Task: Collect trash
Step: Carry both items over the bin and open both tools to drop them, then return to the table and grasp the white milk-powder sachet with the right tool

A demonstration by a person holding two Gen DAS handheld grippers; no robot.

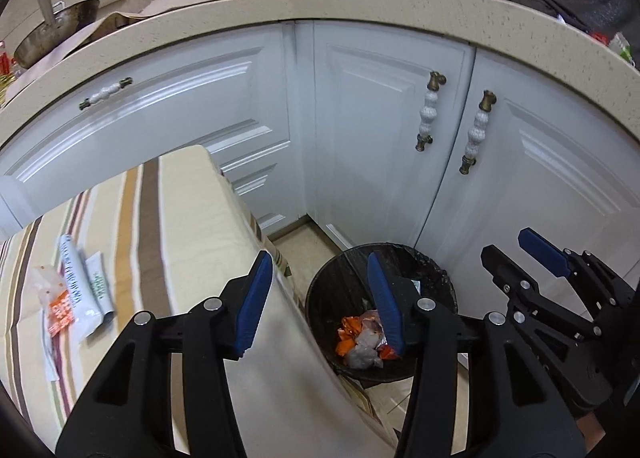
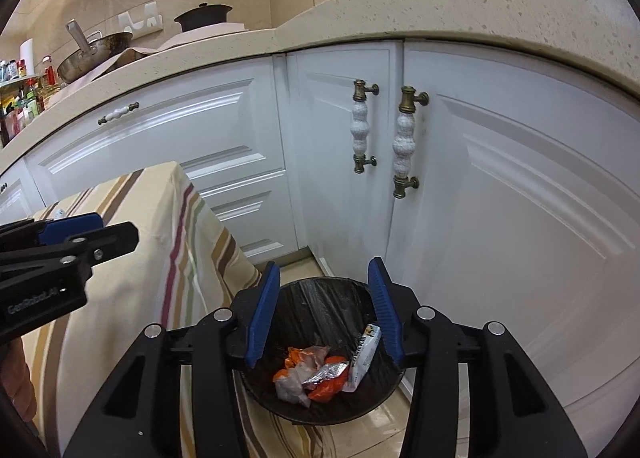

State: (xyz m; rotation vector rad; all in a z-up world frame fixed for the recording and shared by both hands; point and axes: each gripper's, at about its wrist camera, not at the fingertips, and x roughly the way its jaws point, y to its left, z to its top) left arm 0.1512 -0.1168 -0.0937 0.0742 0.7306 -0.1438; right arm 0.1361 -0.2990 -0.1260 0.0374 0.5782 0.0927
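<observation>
From the left wrist, the left gripper (image 1: 320, 294) stands released and empty beside the table (image 1: 180, 225), where tubes and a wrapper (image 1: 76, 290) lie far left, seemingly three pieces. From the right wrist, the right gripper (image 2: 326, 314) hangs released over the bin (image 2: 320, 414), wrappers (image 2: 316, 376) lying inside. The drop looks finished; next calls for reaching back to the table.

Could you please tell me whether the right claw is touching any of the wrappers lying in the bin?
Apart. The right wrist view shows the right claw open and empty above the bin, wrappers lying below.
</observation>
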